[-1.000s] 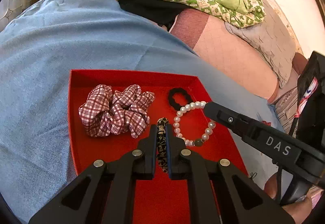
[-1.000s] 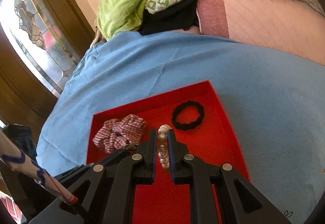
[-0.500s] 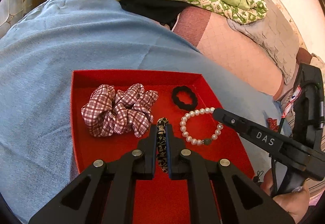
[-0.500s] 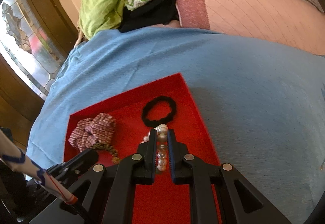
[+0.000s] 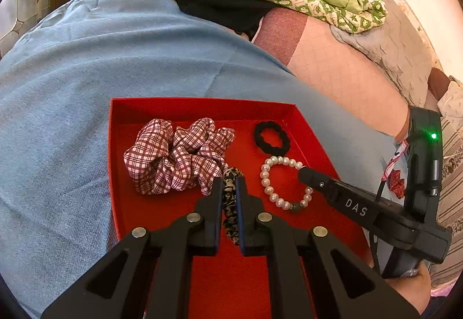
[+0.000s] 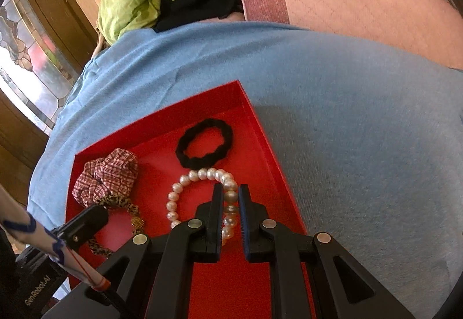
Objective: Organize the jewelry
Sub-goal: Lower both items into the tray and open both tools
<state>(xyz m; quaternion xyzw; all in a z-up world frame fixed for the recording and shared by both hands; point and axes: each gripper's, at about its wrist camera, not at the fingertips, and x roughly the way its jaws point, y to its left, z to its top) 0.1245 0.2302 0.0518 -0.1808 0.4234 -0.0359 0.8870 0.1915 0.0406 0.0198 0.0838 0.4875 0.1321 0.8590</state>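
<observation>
Both grippers placing items inside the red tray (image 6: 262,128).

The pearl bracelet (image 6: 185,194) lies flat on the tray floor just beside the black hair tie (image 6: 204,144), toward the near edge. The right gripper (image 6: 231,203) straddles the bracelet's right arc, jaws at a narrow gap; whether they press the beads cannot be told. The left gripper (image 5: 230,197) is clamped on the leopard-print scrunchie (image 5: 230,203), just beside the plaid scrunchie (image 5: 176,157). Recommended: spread the right jaws fully, then lift straight up so no bead snags. Lower the leopard-print scrunchie onto bare tray floor, apart from the bracelet, before unclamping. The tray sits on a blue blanket (image 6: 347,116).
</observation>
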